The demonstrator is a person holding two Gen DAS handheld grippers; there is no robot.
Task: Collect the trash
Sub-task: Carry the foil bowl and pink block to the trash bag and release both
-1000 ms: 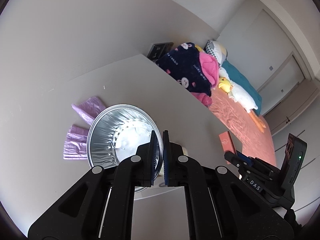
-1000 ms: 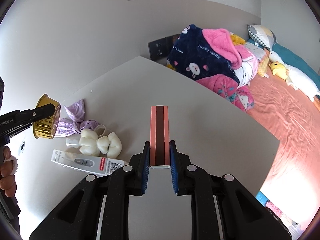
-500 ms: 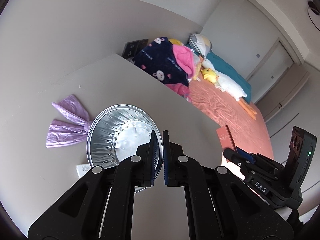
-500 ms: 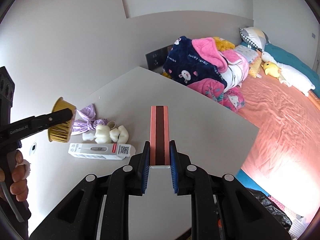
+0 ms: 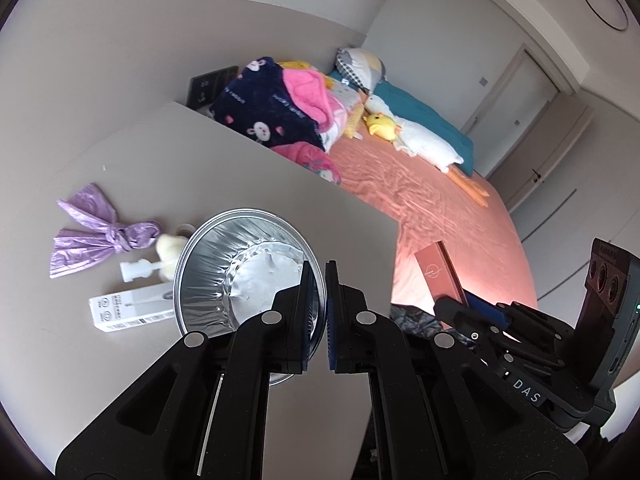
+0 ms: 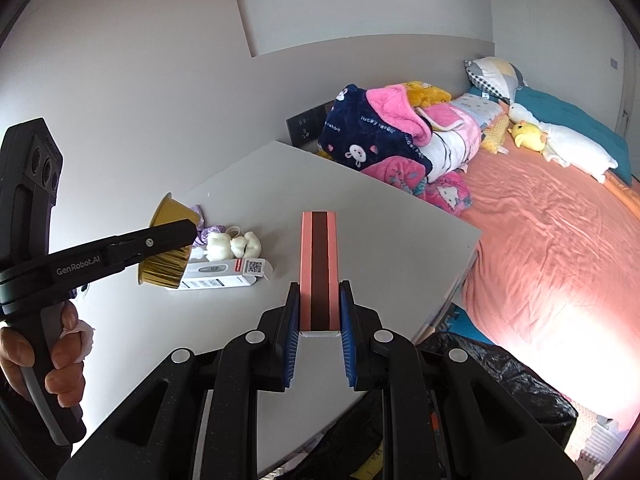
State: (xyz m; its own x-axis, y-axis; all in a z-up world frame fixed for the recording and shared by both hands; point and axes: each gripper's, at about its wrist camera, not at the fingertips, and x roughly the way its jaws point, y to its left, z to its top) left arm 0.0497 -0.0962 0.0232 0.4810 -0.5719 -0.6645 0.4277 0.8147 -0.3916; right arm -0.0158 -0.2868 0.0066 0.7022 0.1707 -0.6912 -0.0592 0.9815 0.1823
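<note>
My left claw is clenched on the foil cup's rim, the cup filling centre frame just left of its tips. My right claw grasps the pink box, upright at frame centre, above the table.

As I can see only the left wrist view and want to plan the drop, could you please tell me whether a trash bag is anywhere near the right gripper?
Observer: Yes, a black trash bag sits below the right gripper, just past the table edge.
Operator: Thank you. How does the pink box sit in that gripper?
Observer: The pink box stands straight between both pads, with a dark brown stripe facing the camera.
Operator: And what does my foil cup look like from outside?
Observer: The foil cup is gold outside, and the left gripper pinches its wall.
</note>
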